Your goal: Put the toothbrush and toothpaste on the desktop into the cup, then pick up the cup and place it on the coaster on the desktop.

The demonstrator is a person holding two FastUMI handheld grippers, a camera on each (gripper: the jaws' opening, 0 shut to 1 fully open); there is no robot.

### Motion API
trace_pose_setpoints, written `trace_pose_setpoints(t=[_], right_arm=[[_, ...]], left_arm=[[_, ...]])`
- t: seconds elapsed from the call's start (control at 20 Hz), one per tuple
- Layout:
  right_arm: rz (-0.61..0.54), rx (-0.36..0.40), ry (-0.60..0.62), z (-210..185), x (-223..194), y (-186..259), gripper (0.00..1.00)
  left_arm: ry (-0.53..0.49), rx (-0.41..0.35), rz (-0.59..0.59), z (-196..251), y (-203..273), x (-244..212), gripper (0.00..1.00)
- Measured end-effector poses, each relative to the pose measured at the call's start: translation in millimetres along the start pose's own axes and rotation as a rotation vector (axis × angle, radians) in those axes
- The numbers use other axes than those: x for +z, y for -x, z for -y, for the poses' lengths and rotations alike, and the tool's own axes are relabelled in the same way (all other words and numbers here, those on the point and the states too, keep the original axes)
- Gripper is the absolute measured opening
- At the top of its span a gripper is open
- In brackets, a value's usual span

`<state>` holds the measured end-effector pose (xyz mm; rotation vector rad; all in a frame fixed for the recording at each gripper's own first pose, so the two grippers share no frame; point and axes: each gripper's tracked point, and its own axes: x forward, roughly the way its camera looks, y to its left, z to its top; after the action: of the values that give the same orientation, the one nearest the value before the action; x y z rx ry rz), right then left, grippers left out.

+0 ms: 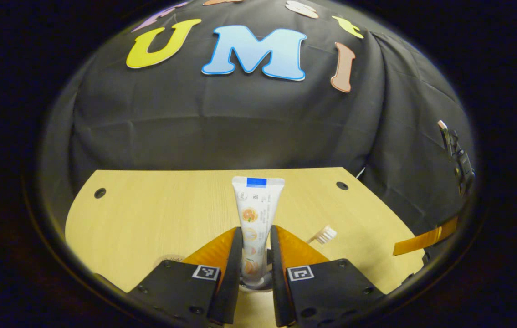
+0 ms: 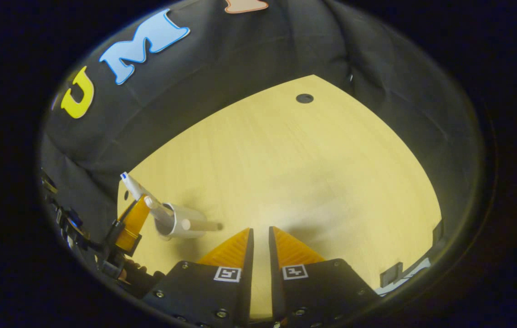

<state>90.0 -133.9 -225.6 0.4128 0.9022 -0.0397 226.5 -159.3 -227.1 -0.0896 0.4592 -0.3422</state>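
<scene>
Left tool [image 1: 256, 255] grips toothpaste [image 1: 255, 214] over cup [image 2: 181, 222]; toothbrush [image 1: 324, 235] inside.

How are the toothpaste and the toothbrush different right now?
The toothpaste is a wide, flat white tube; the toothbrush is thin, with a small bristle head. The toothpaste stands between the left gripper's fingers, which press on it; nothing grips the toothbrush. The toothpaste's cap end dips into the cup; the toothbrush leans out over the cup's rim. Both are white and both sit at the cup.

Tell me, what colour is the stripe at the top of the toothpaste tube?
Blue, on the white toothpaste tube; clearest in the left gripper view.
</scene>
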Motion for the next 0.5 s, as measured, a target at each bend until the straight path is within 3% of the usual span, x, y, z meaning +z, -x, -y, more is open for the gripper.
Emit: trace_pose_setpoints(t=[0.3, 0.35, 0.4, 0.45, 0.5], right_arm=[[-0.036, 0.052, 0.093, -29.1, -16.3, -7.8, 0.18], [-0.041, 0.060, 0.099, -32.4, -20.2, -8.0, 0.18], [-0.046, 0.064, 0.102, -34.7, -22.4, -8.1, 0.18], [-0.050, 0.066, 0.108, -37.2, -22.7, -11.0, 0.18], [-0.053, 0.068, 0.115, -40.6, -21.3, -11.0, 0.19]], left_arm=[[0.042, 0.002, -0.020, -4.6, 30.7, -19.0, 0.39], [0.040, -0.020, -0.015, -0.8, 32.1, -20.2, 0.48], [0.042, -0.032, -0.019, 1.4, 37.0, -22.2, 0.46], [0.034, -0.033, -0.006, 2.3, 40.1, -18.2, 0.61], [0.022, -0.028, 0.003, 2.2, 40.3, -17.2, 0.68]])
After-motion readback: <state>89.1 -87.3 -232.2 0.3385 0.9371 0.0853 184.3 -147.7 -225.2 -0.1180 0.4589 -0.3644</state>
